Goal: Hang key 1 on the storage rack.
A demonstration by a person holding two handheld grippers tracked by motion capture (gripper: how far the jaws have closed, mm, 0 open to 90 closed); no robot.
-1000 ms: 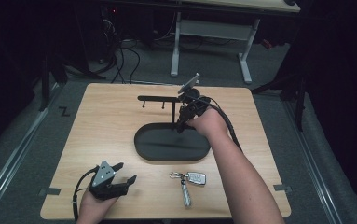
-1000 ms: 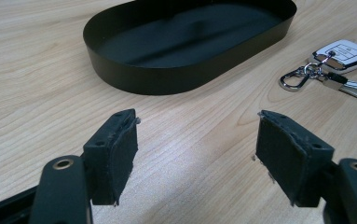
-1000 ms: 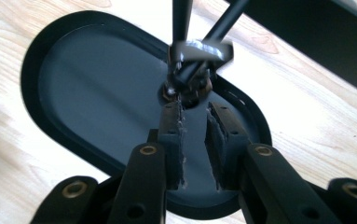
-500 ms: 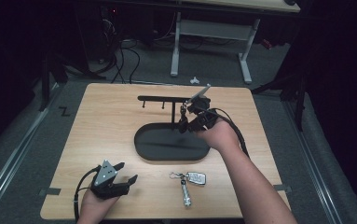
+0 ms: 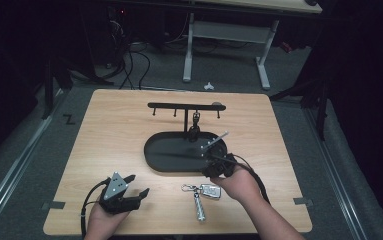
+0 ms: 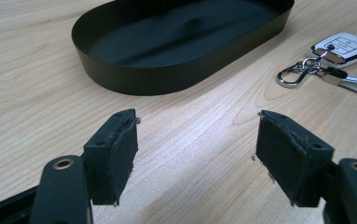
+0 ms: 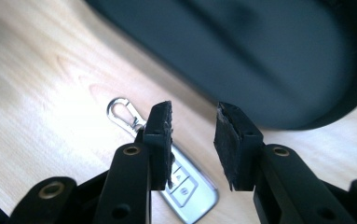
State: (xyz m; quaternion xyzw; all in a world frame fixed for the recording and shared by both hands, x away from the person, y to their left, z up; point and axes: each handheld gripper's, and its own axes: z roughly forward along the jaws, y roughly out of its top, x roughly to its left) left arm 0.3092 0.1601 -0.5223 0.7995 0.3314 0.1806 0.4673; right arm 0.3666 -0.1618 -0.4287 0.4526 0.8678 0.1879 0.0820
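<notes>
One set of keys (image 5: 195, 121) already hung on the rack (image 5: 185, 106) above the black tray (image 5: 159, 155), while the car key (image 5: 210, 190) lay untouched on the surface (image 5: 114, 130) under the right gripper (image 7: 192, 140), fingers part-open and empty; the left gripper (image 6: 197, 156) rested wide open, empty.

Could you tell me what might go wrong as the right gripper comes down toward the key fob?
The right gripper, jaws open, hovers over the key fob, close beside the tray; a jaw could catch its rim. The fob is chained to a clip and a metal piece, which may swing or snag when lifted.
</notes>
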